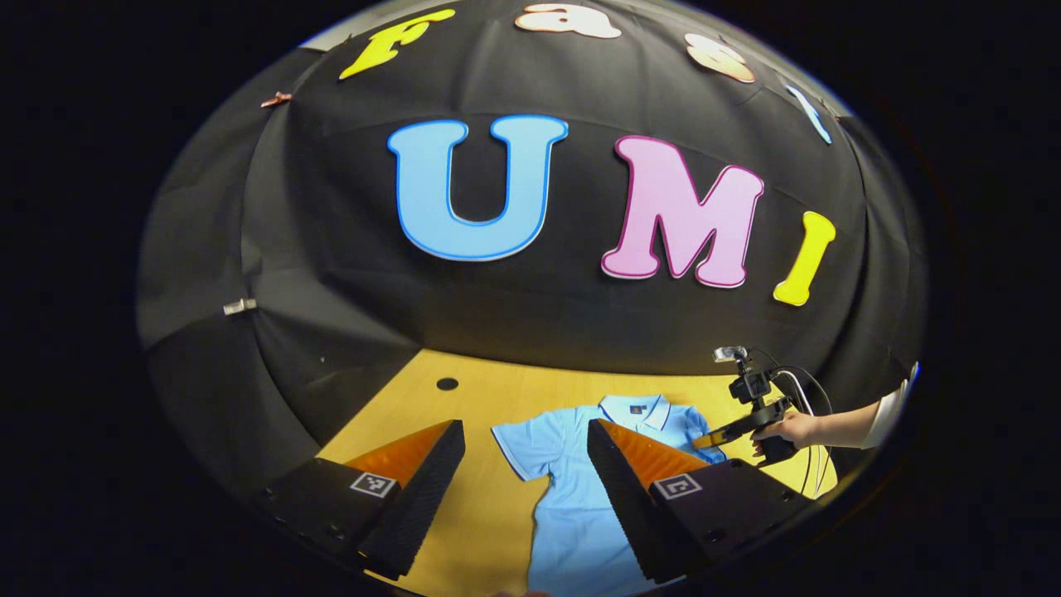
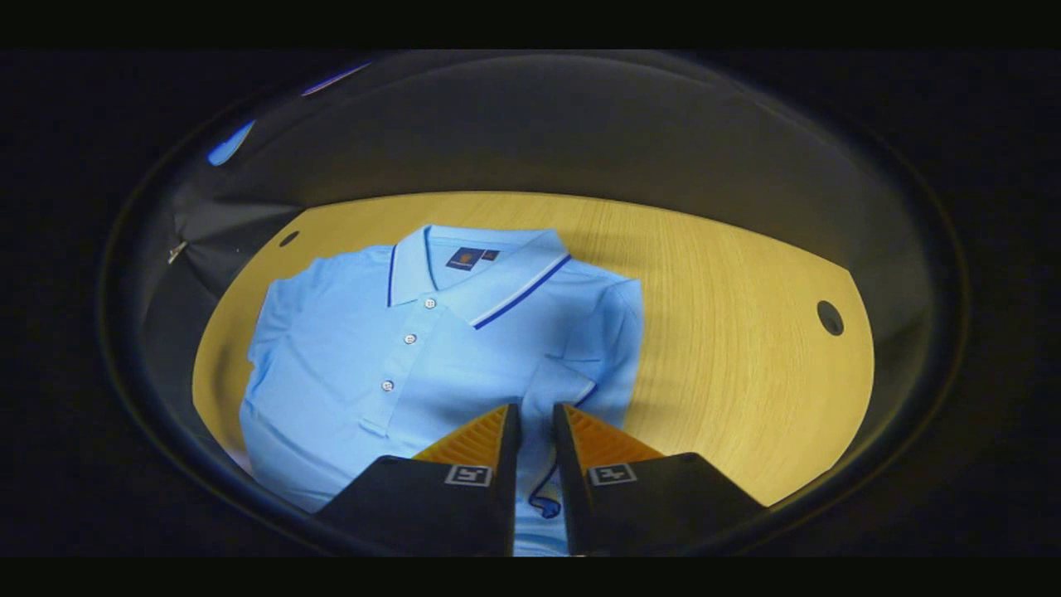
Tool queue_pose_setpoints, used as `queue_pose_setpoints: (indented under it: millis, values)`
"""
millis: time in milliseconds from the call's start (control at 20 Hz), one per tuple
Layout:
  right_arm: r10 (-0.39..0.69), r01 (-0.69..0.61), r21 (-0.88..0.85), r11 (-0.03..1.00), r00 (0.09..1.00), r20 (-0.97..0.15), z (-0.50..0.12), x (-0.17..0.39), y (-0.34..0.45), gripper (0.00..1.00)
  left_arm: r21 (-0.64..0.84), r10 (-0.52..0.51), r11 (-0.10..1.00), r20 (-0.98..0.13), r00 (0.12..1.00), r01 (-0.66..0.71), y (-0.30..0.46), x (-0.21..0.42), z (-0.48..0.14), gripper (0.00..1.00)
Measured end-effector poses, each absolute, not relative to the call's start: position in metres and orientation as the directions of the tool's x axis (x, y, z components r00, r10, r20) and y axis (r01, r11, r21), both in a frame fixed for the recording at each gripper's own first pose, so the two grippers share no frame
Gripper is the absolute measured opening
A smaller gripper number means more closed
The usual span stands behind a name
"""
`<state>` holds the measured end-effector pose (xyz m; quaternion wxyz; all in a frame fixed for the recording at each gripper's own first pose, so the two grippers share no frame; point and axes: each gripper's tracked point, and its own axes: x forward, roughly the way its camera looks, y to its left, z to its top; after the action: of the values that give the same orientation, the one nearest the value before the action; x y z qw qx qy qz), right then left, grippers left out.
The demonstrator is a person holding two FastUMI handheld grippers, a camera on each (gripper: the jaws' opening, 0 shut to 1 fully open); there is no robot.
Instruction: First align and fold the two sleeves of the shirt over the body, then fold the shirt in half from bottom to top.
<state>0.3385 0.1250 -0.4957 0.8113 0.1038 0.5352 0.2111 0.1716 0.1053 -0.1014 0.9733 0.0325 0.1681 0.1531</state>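
Wooden bench (image 2: 729, 332), pale and grained, with a dark round hole (image 2: 830, 317) near its far right edge in the right gripper view, another hole (image 1: 447, 384) near the back left in the left gripper view. Spread flat across it, collar away from the cameras, a light blue polo shirt (image 2: 348, 365) with a dark-striped collar (image 2: 464, 265) and three white buttons down the placket. In the right gripper view, one sleeve (image 2: 572, 390) turned inward over the body, its striped cuff pinched between the nearly closed fingers of the right gripper (image 2: 535, 431), clenched on the fabric. In the left gripper view, the left gripper (image 1: 526, 452) held above the bench in front of the shirt (image 1: 572, 506), fingers spread wide and released, grasping nothing. Farther off in the same view, at the shirt's far shoulder, the right gripper (image 1: 704, 439) again, held by a hand (image 1: 792, 429) in a white sleeve (image 1: 887, 419), with a small camera mount and cables above it.
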Motion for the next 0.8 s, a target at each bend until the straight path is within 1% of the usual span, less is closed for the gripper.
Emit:
queue_pose_setpoints:
  millis: [50, 150, 200, 300, 350, 400, 450, 600, 700, 800]
  values:
    - [0.473, -0.227, 0.417, 0.88, 0.343, -0.812, -0.487, 0.338, 0.124, 0.42, 0.1, 0.305, 0.952, -0.336, 0.891, -0.288, 0.11, 0.175, -0.108, 0.97]
    - [0.487, -0.216, 0.437, 0.873, 0.381, -0.786, -0.468, 0.339, 0.115, 0.57, 0.088, 0.303, 0.953, -0.37, 0.878, -0.291, 0.12, 0.184, -0.124, 0.96]
    - [0.494, -0.204, 0.451, 0.869, 0.41, -0.767, -0.455, 0.34, 0.109, 0.59, 0.093, 0.304, 0.952, -0.384, 0.872, -0.291, 0.128, 0.191, -0.13, 0.97]
    - [0.514, -0.174, 0.495, 0.851, 0.465, -0.72, -0.425, 0.334, 0.096, 0.59, 0.082, 0.29, 0.956, -0.411, 0.864, -0.282, 0.141, 0.216, -0.144, 0.97]
    - [0.522, -0.161, 0.516, 0.842, 0.487, -0.7, -0.415, 0.329, 0.09, 0.51, 0.06, 0.271, 0.96, -0.432, 0.86, -0.273, 0.147, 0.232, -0.155, 0.97]
    - [0.524, -0.15, 0.528, 0.836, 0.504, -0.687, -0.406, 0.323, 0.081, 0.59, 0.039, 0.237, 0.968, -0.458, 0.857, -0.247, 0.151, 0.251, -0.17, 0.96]
    - [0.52, -0.141, 0.532, 0.835, 0.52, -0.678, -0.4, 0.317, 0.071, 0.6, 0.033, 0.214, 0.973, -0.485, 0.848, -0.227, 0.158, 0.272, -0.191, 0.96]
    - [0.492, -0.103, 0.528, 0.843, 0.544, -0.68, -0.392, 0.298, 0.035, 0.6, 0.03, 0.226, 0.962, -0.642, 0.733, -0.27, 0.189, 0.312, -0.267, 0.97]
    - [0.47, -0.052, 0.537, 0.842, 0.561, -0.682, -0.39, 0.284, 0.013, 0.6, 0.072, 0.259, 0.954, -0.693, 0.673, -0.292, 0.205, 0.337, -0.302, 0.97]
    - [0.453, -0.011, 0.544, 0.839, 0.568, -0.688, -0.392, 0.266, -0.006, 0.59, 0.14, 0.291, 0.951, -0.712, 0.64, -0.276, 0.211, 0.356, -0.33, 0.97]
